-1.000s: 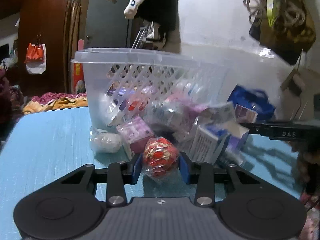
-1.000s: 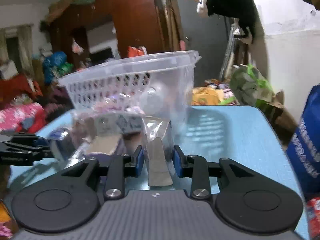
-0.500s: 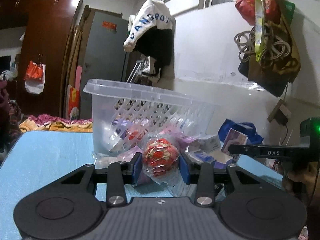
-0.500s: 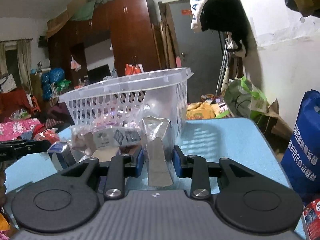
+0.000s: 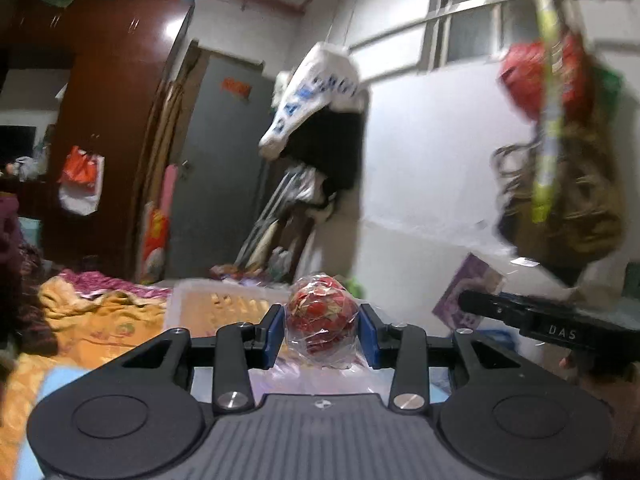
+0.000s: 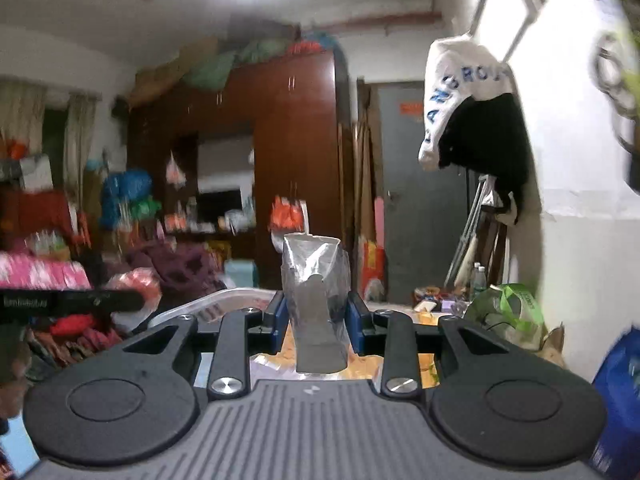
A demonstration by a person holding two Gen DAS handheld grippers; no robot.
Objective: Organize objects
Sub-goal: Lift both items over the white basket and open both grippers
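Observation:
My left gripper (image 5: 322, 330) is shut on a red patterned ball in clear wrap (image 5: 321, 314), held up in the air. My right gripper (image 6: 315, 320) is shut on a silver foil packet (image 6: 314, 280), also held high. The clear plastic basket shows only as a rim, low behind the left fingers (image 5: 224, 304) and low behind the right fingers (image 6: 212, 302). The right gripper also shows at the right of the left wrist view (image 5: 548, 320); a purple box (image 5: 466, 292) sits behind its tip. The left gripper shows at the left of the right wrist view (image 6: 72, 302).
A dark wooden wardrobe (image 6: 288, 152) and a grey door (image 5: 224, 168) stand behind. Clothes hang on the white wall (image 5: 320, 120). Bags hang at the right (image 5: 560, 184). Bedding (image 5: 96, 320) lies at the left. A blue bag (image 6: 616, 392) stands at the right.
Both grippers have risen well above the table with their objects still held. The basket and the pile of boxes have dropped almost out of both views.

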